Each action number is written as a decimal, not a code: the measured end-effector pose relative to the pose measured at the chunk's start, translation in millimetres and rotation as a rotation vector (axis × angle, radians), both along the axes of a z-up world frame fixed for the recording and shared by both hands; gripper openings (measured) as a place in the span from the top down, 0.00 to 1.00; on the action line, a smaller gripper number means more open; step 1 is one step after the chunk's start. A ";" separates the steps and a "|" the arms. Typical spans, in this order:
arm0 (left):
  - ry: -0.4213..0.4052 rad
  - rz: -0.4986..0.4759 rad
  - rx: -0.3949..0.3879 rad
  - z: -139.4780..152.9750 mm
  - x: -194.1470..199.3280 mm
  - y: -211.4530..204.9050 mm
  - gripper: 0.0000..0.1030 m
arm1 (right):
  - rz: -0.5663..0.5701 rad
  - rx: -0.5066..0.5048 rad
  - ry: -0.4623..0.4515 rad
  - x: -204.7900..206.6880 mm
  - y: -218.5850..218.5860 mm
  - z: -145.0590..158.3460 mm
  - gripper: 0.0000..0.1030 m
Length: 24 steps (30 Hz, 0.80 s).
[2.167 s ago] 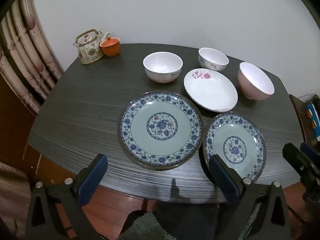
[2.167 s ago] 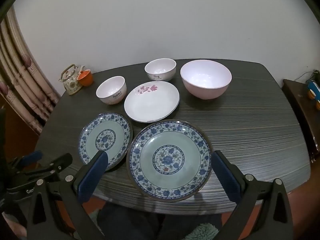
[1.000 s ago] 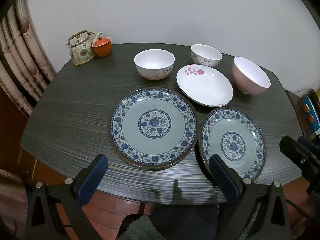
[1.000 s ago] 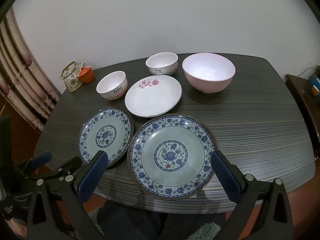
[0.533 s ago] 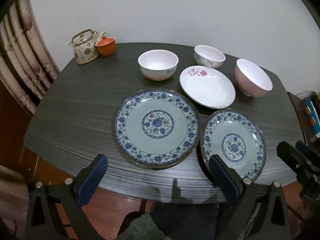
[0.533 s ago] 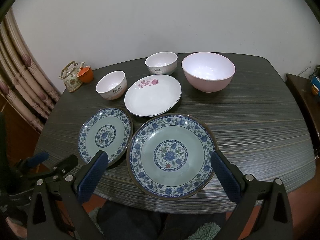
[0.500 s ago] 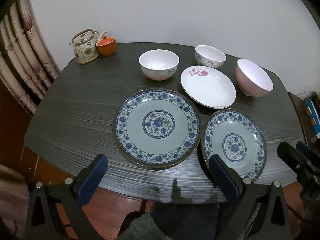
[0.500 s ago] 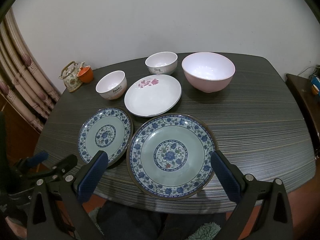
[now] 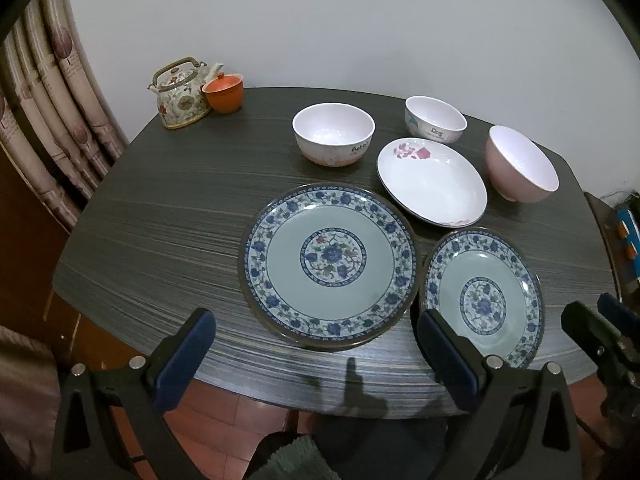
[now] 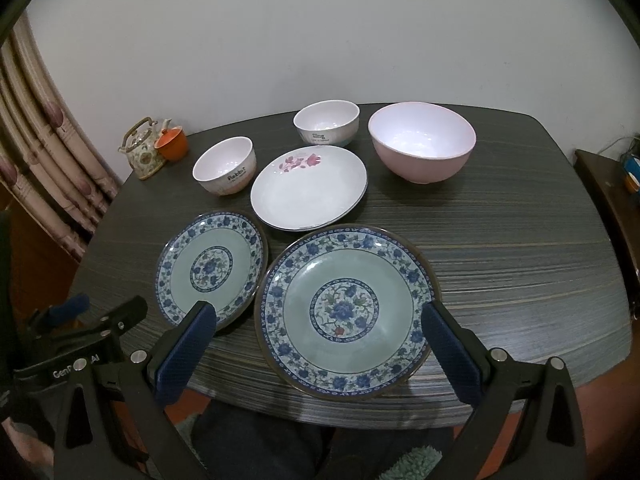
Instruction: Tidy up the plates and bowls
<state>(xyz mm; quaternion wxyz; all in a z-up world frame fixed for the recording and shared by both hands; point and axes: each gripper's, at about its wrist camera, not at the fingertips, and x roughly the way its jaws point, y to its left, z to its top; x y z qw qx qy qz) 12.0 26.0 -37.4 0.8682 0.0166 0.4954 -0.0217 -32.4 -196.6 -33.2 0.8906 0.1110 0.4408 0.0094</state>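
Note:
A large blue-patterned plate (image 9: 330, 264) (image 10: 348, 312) and a small matching plate (image 9: 482, 296) (image 10: 210, 270) lie side by side near the table's front edge. Behind them sit a white flowered plate (image 9: 432, 180) (image 10: 308, 188), a white "Rabbit" bowl (image 9: 334, 134) (image 10: 224, 166), a white "Dog" bowl (image 9: 435, 118) (image 10: 326, 122) and a pink bowl (image 9: 520, 168) (image 10: 422, 142). My left gripper (image 9: 314, 332) hovers open over the front edge, holding nothing. My right gripper (image 10: 318, 320) is open too, its fingers framing the large plate from above the edge.
The dark wood-grain table (image 9: 168, 220) has a patterned teapot (image 9: 182, 94) and an orange cup (image 9: 223, 92) at its far left corner. A curtain (image 9: 40, 120) hangs at the left and a low cabinet (image 10: 608, 200) stands to the right. A person's lap shows below.
Both wrist views drifted slightly while hovering. The dishes have not moved and both grippers stayed open.

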 end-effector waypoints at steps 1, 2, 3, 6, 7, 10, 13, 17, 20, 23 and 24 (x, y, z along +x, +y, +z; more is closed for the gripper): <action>0.001 0.005 -0.001 -1.3 1.2 1.8 0.00 | 0.002 -0.001 0.002 -0.2 1.7 -0.8 0.02; 0.004 0.010 -0.003 -2.8 2.5 3.8 0.00 | 0.006 0.001 0.004 1.8 1.6 -0.8 0.02; 0.006 0.015 -0.004 -4.4 3.8 6.1 0.00 | 0.011 0.004 0.004 2.3 2.1 -1.2 0.02; 0.019 0.032 -0.025 -9.9 9.1 14.9 0.00 | 0.028 0.011 0.002 4.5 5.5 -1.8 0.02; 0.028 0.040 -0.035 -11.7 11.2 18.5 0.00 | 0.040 0.020 -0.001 5.2 6.8 -2.2 0.02; 0.052 0.063 -0.085 -16.3 16.7 30.2 0.00 | 0.067 0.045 -0.009 10.3 9.1 -2.0 0.02; 0.063 0.084 -0.121 -18.6 21.8 43.0 0.00 | 0.094 0.080 -0.005 18.2 10.0 -3.6 0.04; 0.077 0.133 -0.175 -21.6 31.6 63.2 0.00 | 0.125 0.134 0.015 28.8 9.7 -8.1 0.09; 0.087 0.166 -0.209 -25.6 39.3 75.9 0.00 | 0.154 0.156 0.030 39.4 11.1 -11.5 0.17; 0.094 0.188 -0.243 -29.6 46.6 86.0 0.06 | 0.182 0.192 0.040 50.5 12.7 -14.9 0.23; 0.098 0.192 -0.253 -30.9 48.9 88.8 0.08 | 0.195 0.204 0.050 56.5 14.3 -16.7 0.24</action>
